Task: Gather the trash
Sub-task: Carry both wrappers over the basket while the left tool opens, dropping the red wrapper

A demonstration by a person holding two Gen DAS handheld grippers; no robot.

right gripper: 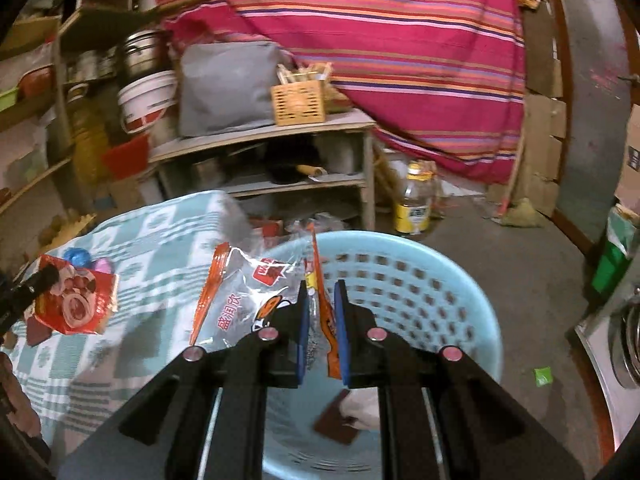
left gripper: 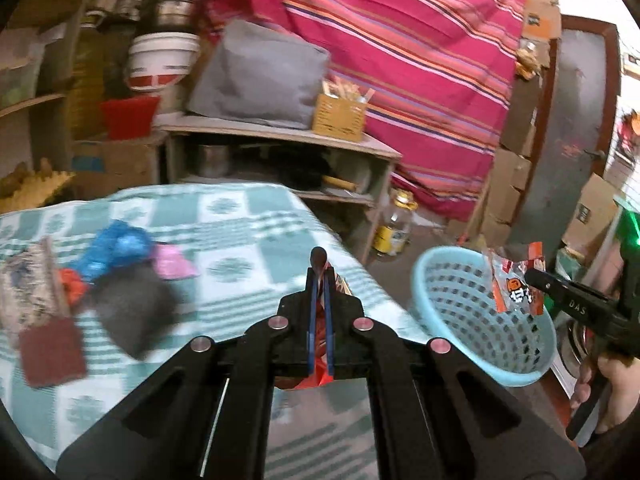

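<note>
Holding a clear-and-orange snack wrapper [right gripper: 256, 300] directly above the light blue perforated basket [right gripper: 460, 280], the right gripper [right gripper: 320, 324] has its jaws parted by a narrow gap, with the wrapper's orange edge between the blue pads; whether the pads grip it cannot be confirmed. This position puts the wrapper over the basket opening, so it would likely fall inside on release. The left gripper [left gripper: 319, 276] is closed tight on a red wrapper [right gripper: 74, 304] and hangs over the table edge near the basket, probably queued for the same drop. The basket already contains a brown piece and a white scrap. On the checked tablecloth [left gripper: 240, 220] more trash remains: a blue crumpled bag [left gripper: 116, 248], a pink scrap [left gripper: 174, 262], a dark pad [left gripper: 134, 312] and a brown pad [left gripper: 52, 354]. A green scrap [right gripper: 543, 376] lies on the floor. Nothing blocks the basket opening.
</note>
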